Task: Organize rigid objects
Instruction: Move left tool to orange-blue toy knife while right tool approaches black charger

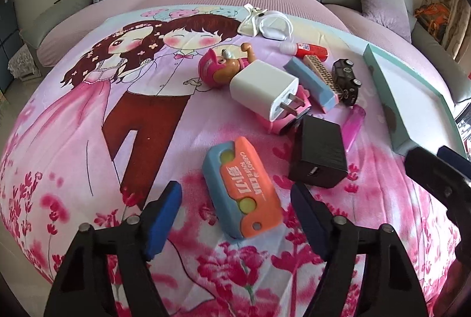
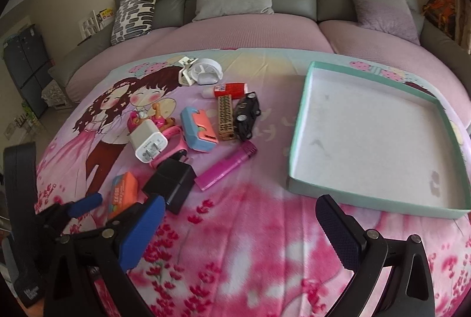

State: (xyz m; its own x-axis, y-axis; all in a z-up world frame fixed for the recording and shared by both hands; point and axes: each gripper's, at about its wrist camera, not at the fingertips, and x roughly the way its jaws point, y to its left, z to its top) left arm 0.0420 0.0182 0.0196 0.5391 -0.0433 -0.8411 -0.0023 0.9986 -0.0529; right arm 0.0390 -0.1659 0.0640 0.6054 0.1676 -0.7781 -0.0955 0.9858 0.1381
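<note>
Hovering over the blanket (image 1: 73, 158), the left gripper (image 1: 235, 217) has its jaws apart w/ the orange-and-blue toy (image 1: 240, 189) lying between them — pads not pressing it, so nothing gripped. Right gripper (image 2: 238, 231) also spread wide, empty, above bare blanket near the front edge. Black charger (image 1: 319, 153) sits just right of the toy; white charger (image 1: 265, 90), pink lighter (image 2: 225, 168), toy car (image 2: 248, 115) etc. clustered mid-blanket. Teal tray (image 2: 297, 140) lies toward the blanket's right edge, nothing in it.
</note>
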